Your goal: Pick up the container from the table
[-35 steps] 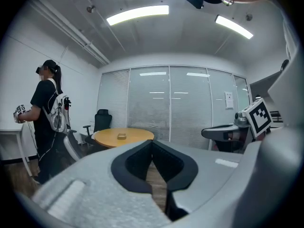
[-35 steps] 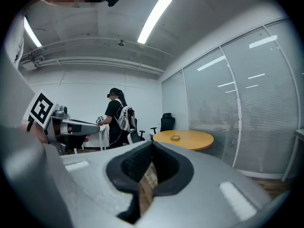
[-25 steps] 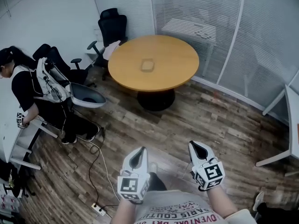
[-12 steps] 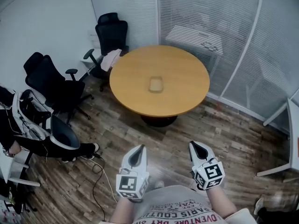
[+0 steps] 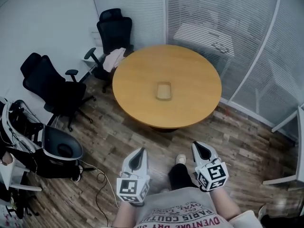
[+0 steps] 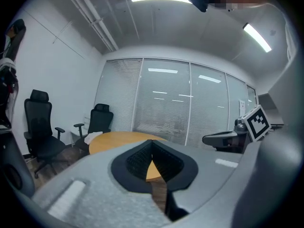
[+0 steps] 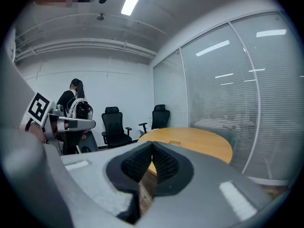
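A small tan container point(image 5: 164, 90) lies near the middle of the round wooden table point(image 5: 137, 99). Both grippers hang side by side over the wood floor, short of the table's near edge and pointing toward it. My left gripper point(image 5: 138, 156) is shut with nothing in it; in the left gripper view its pads point(image 6: 142, 159) meet at the tip. My right gripper point(image 5: 201, 149) is also shut and empty. The right gripper view shows the table point(image 7: 204, 144) ahead with the container point(image 7: 175, 143) as a low shape on it.
Black office chairs point(image 5: 113, 31) point(image 5: 47, 82) stand left of the table, one with cloth on it. A grey shell chair point(image 5: 64, 148) and a floor cable point(image 5: 99, 186) lie at lower left. Glass walls with blinds point(image 5: 218, 18) run behind; a white desk leg point(image 5: 287, 122) is at right.
The table and container have drawn nearer and lower in the head view. The seated person at the left has slid almost out of the head view. Both grippers stay shut, side by side.
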`<state>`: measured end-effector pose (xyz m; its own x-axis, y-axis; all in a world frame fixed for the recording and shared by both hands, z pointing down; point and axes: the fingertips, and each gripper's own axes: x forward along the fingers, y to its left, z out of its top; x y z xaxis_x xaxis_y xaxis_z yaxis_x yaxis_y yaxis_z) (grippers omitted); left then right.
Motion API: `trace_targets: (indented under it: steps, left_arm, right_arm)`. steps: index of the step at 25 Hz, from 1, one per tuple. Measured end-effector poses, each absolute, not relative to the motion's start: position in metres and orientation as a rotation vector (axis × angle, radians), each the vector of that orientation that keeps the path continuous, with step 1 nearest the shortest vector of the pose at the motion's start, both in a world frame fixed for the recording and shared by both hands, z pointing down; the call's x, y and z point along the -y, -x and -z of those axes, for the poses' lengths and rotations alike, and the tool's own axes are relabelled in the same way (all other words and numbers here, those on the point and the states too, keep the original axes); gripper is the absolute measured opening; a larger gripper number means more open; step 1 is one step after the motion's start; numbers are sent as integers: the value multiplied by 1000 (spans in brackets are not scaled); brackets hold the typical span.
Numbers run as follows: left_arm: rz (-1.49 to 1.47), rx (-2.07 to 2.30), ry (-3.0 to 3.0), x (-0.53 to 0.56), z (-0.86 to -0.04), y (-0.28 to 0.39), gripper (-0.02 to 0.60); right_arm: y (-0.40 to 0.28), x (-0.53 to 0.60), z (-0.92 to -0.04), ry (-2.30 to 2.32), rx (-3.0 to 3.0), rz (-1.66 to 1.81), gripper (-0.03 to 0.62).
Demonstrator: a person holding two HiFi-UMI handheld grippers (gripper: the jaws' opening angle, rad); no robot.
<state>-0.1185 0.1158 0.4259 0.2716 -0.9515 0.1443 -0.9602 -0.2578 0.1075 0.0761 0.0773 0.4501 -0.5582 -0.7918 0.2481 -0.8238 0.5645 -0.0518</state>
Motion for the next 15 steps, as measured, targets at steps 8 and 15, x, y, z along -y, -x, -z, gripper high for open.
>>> trace_targets:
  steps: [8, 15]
  left_arm:
    - [-76, 1916, -2282, -9, -419, 135, 6]
    - [-64, 1990, -2239, 122, -409, 125, 6]
  right_arm:
    - [-60, 49, -450, -1265, 2651, -286, 3]
    - [-53, 189, -443, -1156, 2692, -241, 3]
